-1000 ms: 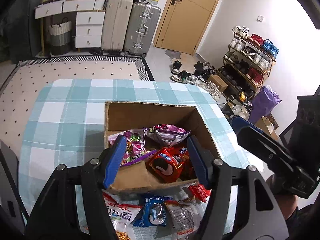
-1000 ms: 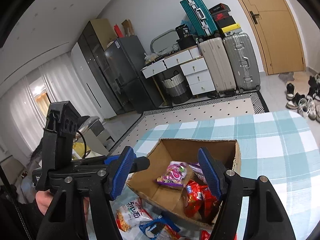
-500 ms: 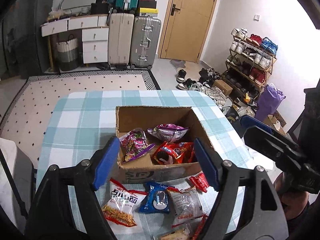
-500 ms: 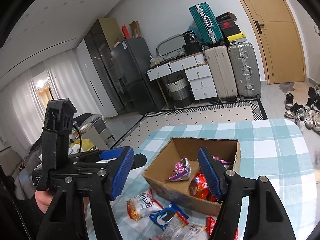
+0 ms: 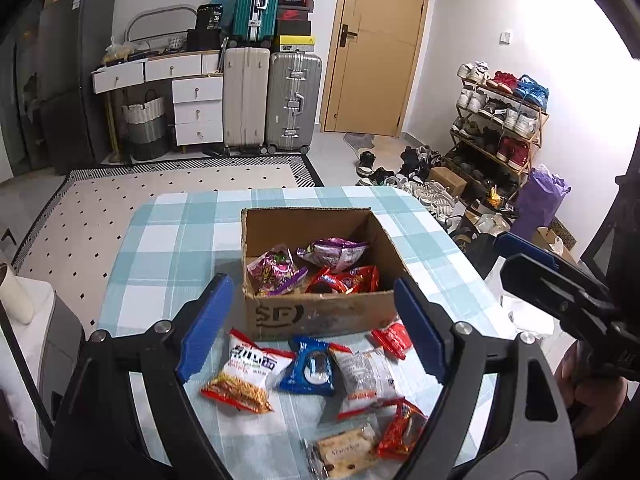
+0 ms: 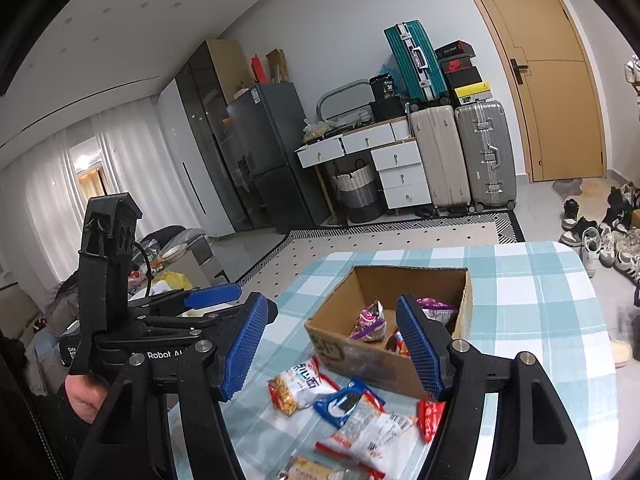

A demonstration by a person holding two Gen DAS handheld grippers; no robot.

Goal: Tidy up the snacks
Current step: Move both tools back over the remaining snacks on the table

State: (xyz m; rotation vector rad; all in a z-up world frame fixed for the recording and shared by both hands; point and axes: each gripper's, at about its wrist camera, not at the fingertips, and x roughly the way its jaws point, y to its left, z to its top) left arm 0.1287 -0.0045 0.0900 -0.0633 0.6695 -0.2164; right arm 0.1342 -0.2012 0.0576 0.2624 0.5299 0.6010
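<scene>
An open cardboard box (image 5: 320, 314) (image 6: 360, 356) stands on the checked tablecloth and holds purple, pink and red snack packs (image 5: 332, 252). In front of it lie loose snacks: a white-and-orange bag (image 5: 246, 376) (image 6: 298, 386), a blue cookie pack (image 5: 310, 368) (image 6: 342, 402), a clear-wrapped pack (image 5: 366, 378), small red packs (image 5: 394, 338) and a biscuit bar (image 5: 344, 450). My left gripper (image 5: 308, 340) is open and empty above the loose snacks. My right gripper (image 6: 332, 350) is open and empty, held to the right; it also shows in the left wrist view (image 5: 560, 280).
The table (image 5: 168, 240) has rounded far corners and drops to the floor on all sides. A grey appliance with a white cup (image 5: 16, 296) stands at the left. Suitcases, drawers, a door and a shoe rack (image 5: 496, 128) are far behind.
Both grippers have pulled back and up from the box. The loose snacks in front of the box have come fully into view. Both stay open and empty.
</scene>
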